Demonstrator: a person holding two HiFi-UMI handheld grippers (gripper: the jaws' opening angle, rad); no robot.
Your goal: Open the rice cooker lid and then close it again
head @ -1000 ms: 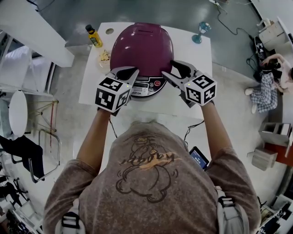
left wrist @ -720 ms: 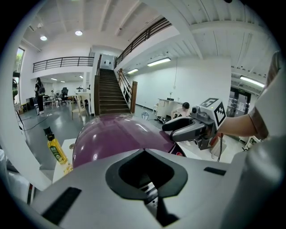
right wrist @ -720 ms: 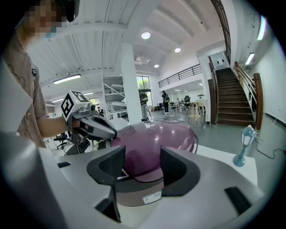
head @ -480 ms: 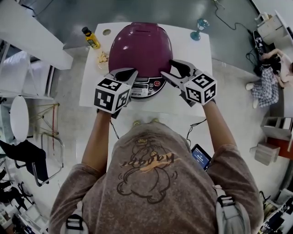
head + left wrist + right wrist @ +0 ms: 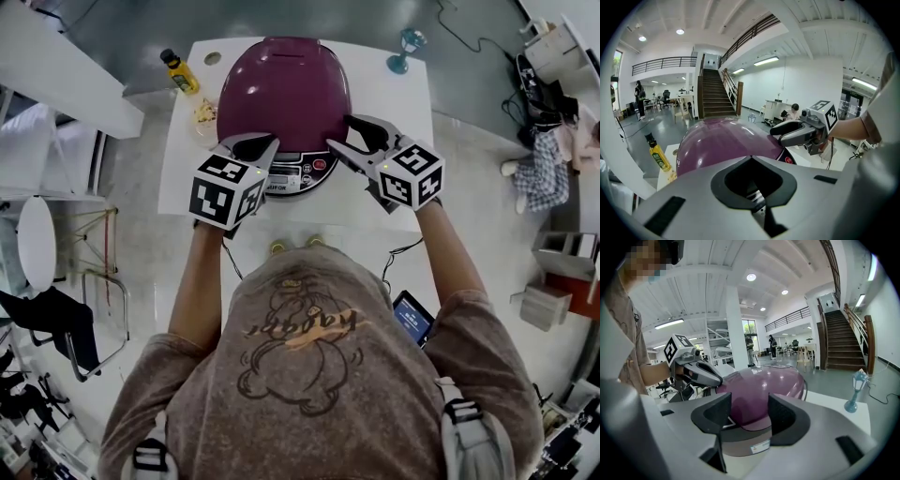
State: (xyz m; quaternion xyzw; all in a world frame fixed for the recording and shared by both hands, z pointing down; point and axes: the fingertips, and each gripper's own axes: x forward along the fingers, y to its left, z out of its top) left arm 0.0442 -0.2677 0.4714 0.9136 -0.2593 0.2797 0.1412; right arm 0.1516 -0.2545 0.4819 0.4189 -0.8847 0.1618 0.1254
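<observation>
- Looking down at a glossy purple, dome-topped rice cooker sitting in the middle of a white counter, with its lid lying fully down and no gap showing along the seam.
- Holding the left claw at the cooker's front left edge, just above the grey control panel, jaws pressed together on nothing. Touching the lid or only hovering just over it: impossible to tell.
- Holding the right claw at the front right edge, jaws spread and pinching nothing, with the purple dome showing through the gap.
- Judging progress from a shut lid alone: fitting either a cooker not yet opened or one already closed again, with nothing here settling which.
- Leaning towards the start, given both claws gathering around the front latch area.
- If so, leaving everything ahead: releasing the latch, swinging the lid up, then pressing it down until shut.
- Leaving aside a yellow plastic bottle and a small blue goblet-shaped ornament, both standing well apart at the back corners.
</observation>
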